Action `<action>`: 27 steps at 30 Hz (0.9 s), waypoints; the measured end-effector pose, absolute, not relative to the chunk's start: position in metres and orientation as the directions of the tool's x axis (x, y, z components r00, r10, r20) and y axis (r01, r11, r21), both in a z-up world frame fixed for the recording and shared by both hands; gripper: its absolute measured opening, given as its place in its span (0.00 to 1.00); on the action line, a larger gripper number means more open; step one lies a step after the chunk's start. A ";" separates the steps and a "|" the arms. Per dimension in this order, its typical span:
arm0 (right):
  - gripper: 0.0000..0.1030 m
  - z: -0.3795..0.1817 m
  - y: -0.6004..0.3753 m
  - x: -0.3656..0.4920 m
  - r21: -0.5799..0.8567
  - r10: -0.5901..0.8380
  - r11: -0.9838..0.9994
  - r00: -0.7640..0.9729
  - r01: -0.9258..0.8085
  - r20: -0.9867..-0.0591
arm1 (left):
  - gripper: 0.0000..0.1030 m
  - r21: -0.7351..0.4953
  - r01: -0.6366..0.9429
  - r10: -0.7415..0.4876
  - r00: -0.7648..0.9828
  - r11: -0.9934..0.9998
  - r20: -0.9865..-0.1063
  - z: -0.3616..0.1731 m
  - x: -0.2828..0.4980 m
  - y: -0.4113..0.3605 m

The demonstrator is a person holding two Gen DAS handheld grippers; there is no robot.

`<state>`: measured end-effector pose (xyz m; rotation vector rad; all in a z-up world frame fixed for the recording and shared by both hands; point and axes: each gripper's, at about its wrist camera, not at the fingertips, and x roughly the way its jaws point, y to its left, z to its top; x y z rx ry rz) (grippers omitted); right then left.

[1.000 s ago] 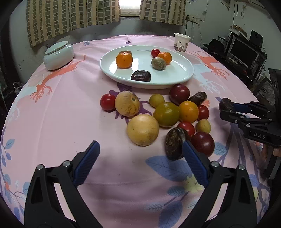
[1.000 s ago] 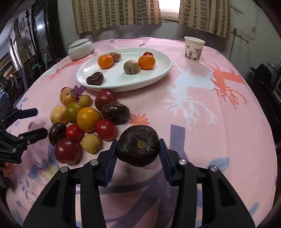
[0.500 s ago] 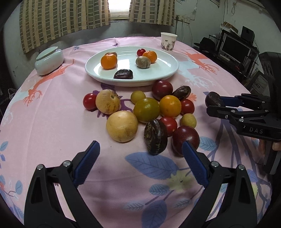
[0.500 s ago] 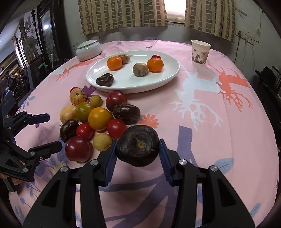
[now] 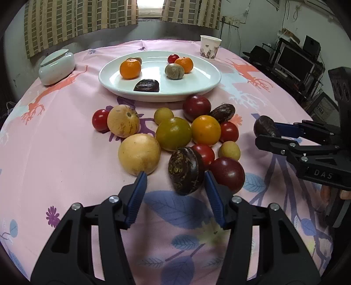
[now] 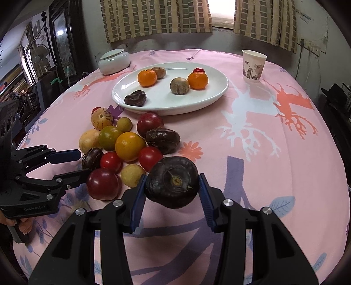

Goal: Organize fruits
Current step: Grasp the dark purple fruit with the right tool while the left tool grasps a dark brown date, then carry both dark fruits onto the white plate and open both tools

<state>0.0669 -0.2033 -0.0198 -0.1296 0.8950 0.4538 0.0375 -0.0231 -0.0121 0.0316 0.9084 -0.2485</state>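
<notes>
The right gripper [image 6: 172, 190] is clamped on a dark round fruit [image 6: 172, 185]. The left gripper [image 5: 174, 186], jaws just narrowed, brackets a brown fruit [image 5: 185, 171] unpressed; its contact is unclear, below the plate [image 5: 210, 81]

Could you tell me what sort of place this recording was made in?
Probably a lived-in home room: a round table under a pink printed tablecloth, checked curtains at a small window, and a monitor on cluttered shelving nearby.

A: Round table [image 6: 285, 153], pink printed cloth. On it a white plate [image 6: 217, 92], a paper cup [image 6: 253, 65], a lidded bowl [image 6: 114, 61].

B: Loose fruit pile [image 5: 175, 136] sits just beside the plate.
</notes>
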 end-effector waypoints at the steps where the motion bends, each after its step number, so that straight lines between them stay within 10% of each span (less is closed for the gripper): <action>1: 0.45 -0.020 -0.203 0.066 0.079 0.329 0.897 0.536 -0.435 -0.777 | 0.53 -0.064 0.226 -0.187 0.583 0.972 -0.790 -0.014 0.039 -0.026; 6: 0.45 -0.021 -0.204 0.067 0.086 0.332 0.896 0.529 -0.436 -0.781 | 0.52 -0.078 0.206 -0.186 0.582 0.975 -0.791 -0.015 0.044 -0.026; 9: 0.45 -0.022 -0.205 0.068 0.087 0.329 0.898 0.526 -0.432 -0.784 | 0.32 -0.104 0.230 -0.222 0.580 0.968 -0.784 -0.018 0.047 -0.025; 27: 0.45 -0.020 -0.205 0.067 0.082 0.328 0.898 0.532 -0.433 -0.780 | 0.23 -0.085 0.288 -0.253 0.617 0.954 -0.746 -0.002 0.036 -0.026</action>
